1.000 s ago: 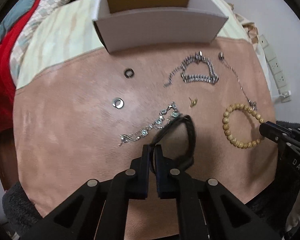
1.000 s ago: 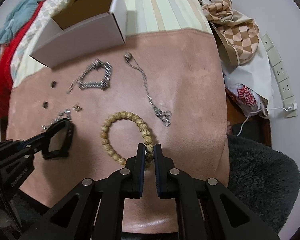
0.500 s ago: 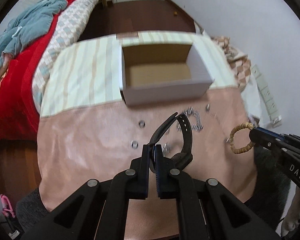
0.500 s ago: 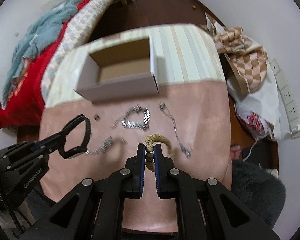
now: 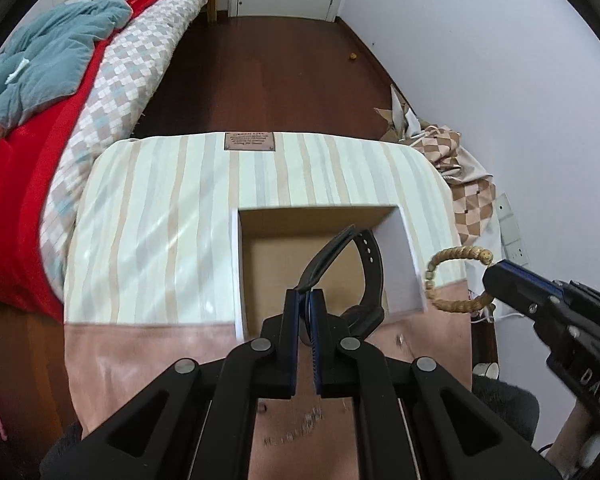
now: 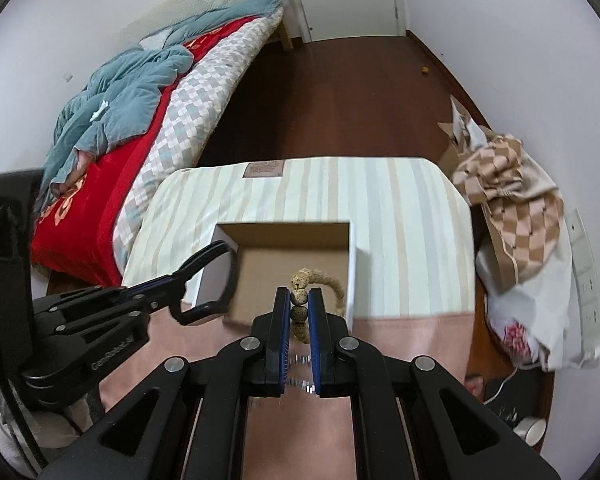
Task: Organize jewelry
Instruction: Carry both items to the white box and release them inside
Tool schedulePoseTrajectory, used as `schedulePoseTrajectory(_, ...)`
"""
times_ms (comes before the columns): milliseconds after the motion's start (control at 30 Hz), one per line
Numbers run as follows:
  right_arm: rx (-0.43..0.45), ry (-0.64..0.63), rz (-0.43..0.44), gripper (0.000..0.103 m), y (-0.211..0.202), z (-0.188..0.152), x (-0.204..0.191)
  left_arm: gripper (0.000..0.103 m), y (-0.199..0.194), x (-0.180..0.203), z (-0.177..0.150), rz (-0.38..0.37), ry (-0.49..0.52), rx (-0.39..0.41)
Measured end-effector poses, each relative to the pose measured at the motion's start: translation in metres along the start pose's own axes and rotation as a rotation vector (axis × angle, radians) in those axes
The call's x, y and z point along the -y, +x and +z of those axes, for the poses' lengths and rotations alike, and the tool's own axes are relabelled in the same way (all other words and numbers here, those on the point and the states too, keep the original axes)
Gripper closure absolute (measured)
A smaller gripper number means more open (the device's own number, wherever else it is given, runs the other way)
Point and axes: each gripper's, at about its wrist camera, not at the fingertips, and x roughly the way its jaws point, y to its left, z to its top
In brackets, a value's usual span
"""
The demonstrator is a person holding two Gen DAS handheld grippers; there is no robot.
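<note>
Black and rubbery, the looped watch strap (image 5: 370, 276) hung pinched in the left claw (image 5: 307, 300) over the open cardboard box (image 5: 236, 268); rightward, the right claw (image 6: 299, 300) clenched the round wooden bead bracelet (image 6: 300, 314) above the box's near wall on the table (image 6: 400, 344).

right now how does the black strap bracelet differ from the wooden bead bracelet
The black strap bracelet is one flat dark band with punched holes; the wooden bead bracelet is a ring of round tan beads. The left gripper pinches the strap, the right gripper the beads. Both hang lifted near the open cardboard box.
</note>
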Motion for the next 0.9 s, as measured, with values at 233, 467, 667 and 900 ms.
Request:
schedulePoseTrajectory(233,-0.074,-0.021,-0.005,0.094,0.064,0.031,-0.002,0.095,0.046,-0.02,0.029,-0.024,-0.044,-0.07)
schedulePoseTrajectory(467,-0.145,-0.044,0.066,0.094,0.107,0.04,0.002,0.095,0.063,-0.027,0.039,-0.022,-0.073,-0.099)
schedulePoseTrajectory(667,-0.173,-0.019,0.005,0.064,0.111,0.037,0.012,0.09,0.051,-0.031,0.038,0.054,-0.068,-0.054)
schedulePoseTrajectory(900,-0.156,-0.015,-0.13,0.027,0.096,0.022,0.02,0.021,0.033,-0.034,0.023,0.164,-0.037,0.034)
